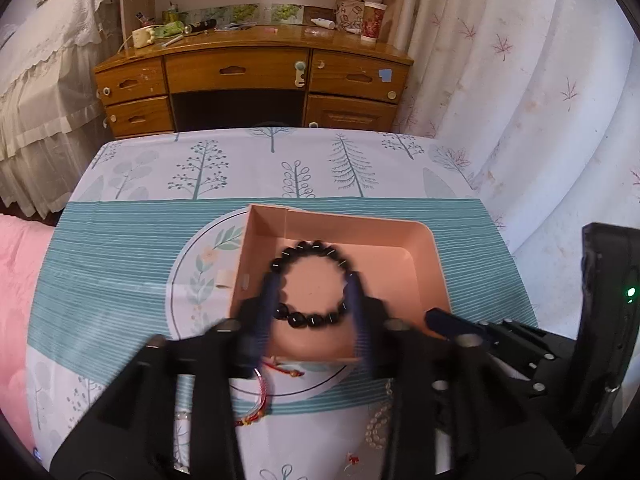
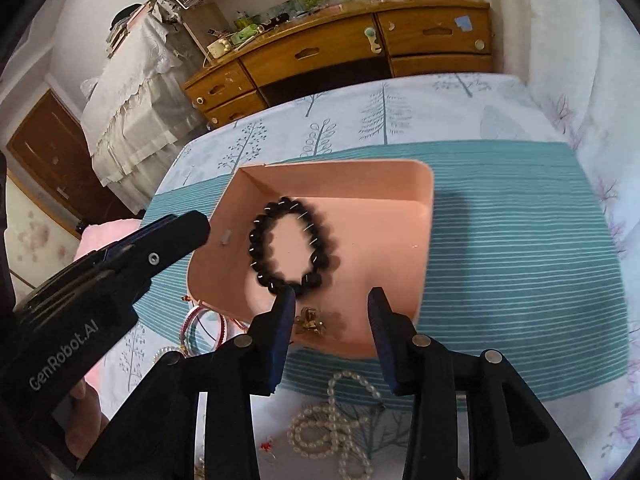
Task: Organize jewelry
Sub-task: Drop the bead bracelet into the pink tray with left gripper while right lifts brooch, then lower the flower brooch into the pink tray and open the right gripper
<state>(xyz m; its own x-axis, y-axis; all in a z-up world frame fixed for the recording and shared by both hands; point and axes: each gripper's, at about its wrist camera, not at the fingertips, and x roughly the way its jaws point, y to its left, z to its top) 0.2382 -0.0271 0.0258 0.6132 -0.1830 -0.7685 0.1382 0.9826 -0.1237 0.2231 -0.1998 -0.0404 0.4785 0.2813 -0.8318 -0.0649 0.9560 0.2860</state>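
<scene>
Two grippers of yours hang over the table point(image 1: 120, 248) and its shallow pink cardboard tray point(image 2: 424, 240). Your left gripper point(image 1: 314, 280) and right gripper point(image 2: 332, 300) both have fingers spread, pinching nothing. Inside the tray lie the black-bead bracelet point(image 2: 291, 246) and a small gold trinket point(image 2: 310, 320).

We note a wooden desk point(image 1: 248, 76) at top centre, cluttered; a patterned curtain point(image 1: 520, 100) at right.
</scene>
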